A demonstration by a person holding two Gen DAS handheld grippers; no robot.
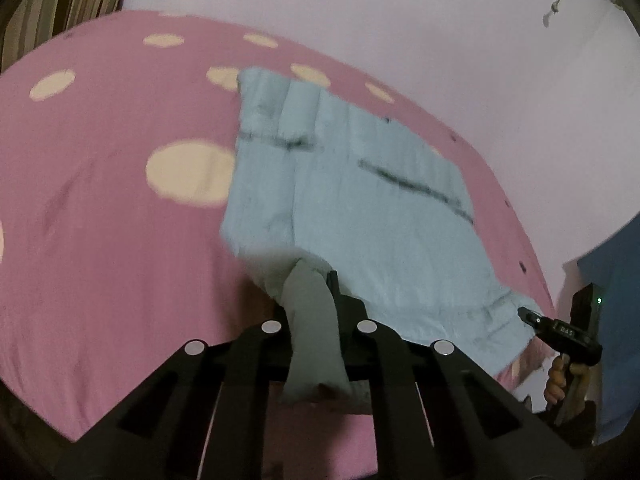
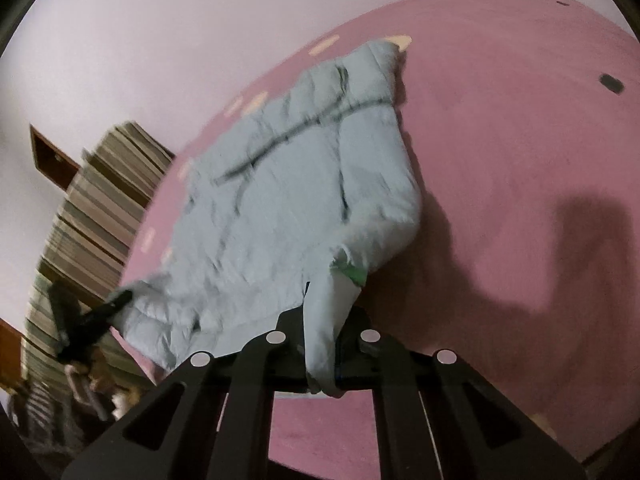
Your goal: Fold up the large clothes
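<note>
A pale blue quilted jacket [image 1: 360, 208] lies spread on a pink bed sheet [image 1: 100, 240] with cream dots. My left gripper [image 1: 316, 300] is shut on a near corner of the jacket; cloth hangs down between its fingers. My right gripper [image 2: 324, 320] is shut on the other near corner of the jacket [image 2: 300, 184], next to a green label. Both corners are lifted off the bed. The right gripper also shows at the jacket's right edge in the left wrist view [image 1: 528, 316]. The left gripper shows at the jacket's left edge in the right wrist view [image 2: 116, 300].
A pale wall [image 1: 400, 8] runs behind the bed. A striped curtain [image 2: 92, 208] hangs at the left and also shows in the left wrist view [image 1: 52, 4]. A blue surface [image 1: 616, 300] stands at the bed's right side. Bare pink sheet [image 2: 520, 140] lies right of the jacket.
</note>
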